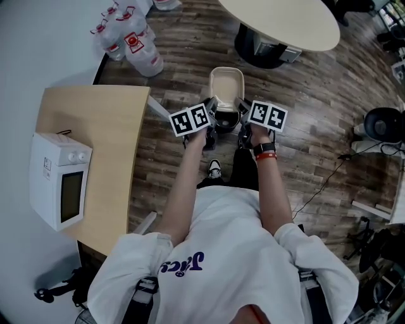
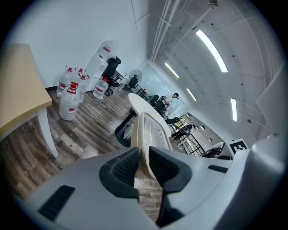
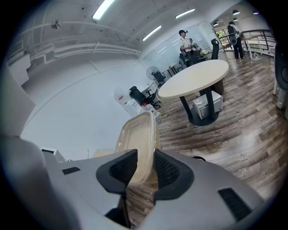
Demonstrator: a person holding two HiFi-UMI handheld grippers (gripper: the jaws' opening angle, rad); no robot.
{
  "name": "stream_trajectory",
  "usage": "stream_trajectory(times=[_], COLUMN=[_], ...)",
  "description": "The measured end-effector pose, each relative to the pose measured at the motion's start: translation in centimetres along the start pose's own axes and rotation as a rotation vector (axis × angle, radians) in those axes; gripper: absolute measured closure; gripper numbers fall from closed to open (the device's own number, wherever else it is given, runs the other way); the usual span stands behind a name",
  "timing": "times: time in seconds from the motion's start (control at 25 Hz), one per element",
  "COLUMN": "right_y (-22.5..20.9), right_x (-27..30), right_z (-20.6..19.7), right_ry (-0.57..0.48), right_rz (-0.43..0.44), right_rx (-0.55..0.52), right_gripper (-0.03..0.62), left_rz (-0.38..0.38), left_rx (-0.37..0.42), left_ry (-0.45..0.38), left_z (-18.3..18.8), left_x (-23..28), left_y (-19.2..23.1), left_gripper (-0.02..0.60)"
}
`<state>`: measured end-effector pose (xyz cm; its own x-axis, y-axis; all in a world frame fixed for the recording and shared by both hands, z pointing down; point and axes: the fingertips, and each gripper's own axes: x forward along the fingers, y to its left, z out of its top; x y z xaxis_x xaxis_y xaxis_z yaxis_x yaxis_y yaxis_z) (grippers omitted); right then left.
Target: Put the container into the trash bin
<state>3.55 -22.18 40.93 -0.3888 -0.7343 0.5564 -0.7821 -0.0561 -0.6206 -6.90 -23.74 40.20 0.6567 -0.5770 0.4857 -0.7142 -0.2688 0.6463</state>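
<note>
The container (image 1: 226, 85), a shallow beige tub, is held off the floor at the upper middle of the head view, carried by both sides at once. The left gripper (image 1: 214, 106) has its fingers (image 2: 123, 168) partly closed on the container's left edge, the rim pinched between the ribbed pads. The right gripper (image 1: 242, 106) has its fingers (image 3: 168, 170) clamped on the opposite edge in the same way, a little wider apart. In both gripper views the container stands up edge-on from between the pads. Just below it in the head view, between the two grippers, is a dark shape (image 1: 226, 119) that may be the mouth of the trash bin, but I cannot tell for sure. The wooden floor (image 1: 316, 95) lies all around. A desk (image 1: 95, 126) with a white microwave (image 1: 60, 180) sits at the left, water bottles (image 1: 130, 38) at the upper left and a round table (image 1: 278, 19) at the top. As I judge it, the pickup and most of the carry are done; lowering the container into the bin and letting go are left.
</note>
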Motion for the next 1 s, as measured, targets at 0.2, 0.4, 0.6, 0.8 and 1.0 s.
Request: stream_trajectory(times=[0.2, 0.4, 0.6, 0.8, 1.0], right_y=[-1.8, -4.1, -6.3, -8.1, -10.2], right_x=[3.0, 5.8, 8.2, 10.2, 11.7], right_z=[0.8, 1.5, 1.2, 0.5, -0.4], right_ry=[0.038, 0.075, 0.106, 0.137, 0.173], right_rz=[0.005, -0.008, -0.023, -0.033, -0.044], right_rx=[0.034, 0.058, 0.085, 0.095, 0.103], right_gripper=[0.462, 0.462, 0.462, 0.462, 0.462], left_rz=[0.028, 0.055, 0.074, 0.091, 0.107], left_rx=[-0.012, -0.029, -0.039, -0.053, -0.074], left_ry=[0.03, 0.061, 0.098, 0.126, 0.144], left_z=[0.7, 0.7, 0.1, -0.7, -2.2], left_x=[3.0, 6.2, 8.8, 10.9, 12.7], left_y=[1.6, 3.1, 4.8, 6.5, 7.8], left_gripper=[0.499, 0.499, 0.499, 0.499, 0.499])
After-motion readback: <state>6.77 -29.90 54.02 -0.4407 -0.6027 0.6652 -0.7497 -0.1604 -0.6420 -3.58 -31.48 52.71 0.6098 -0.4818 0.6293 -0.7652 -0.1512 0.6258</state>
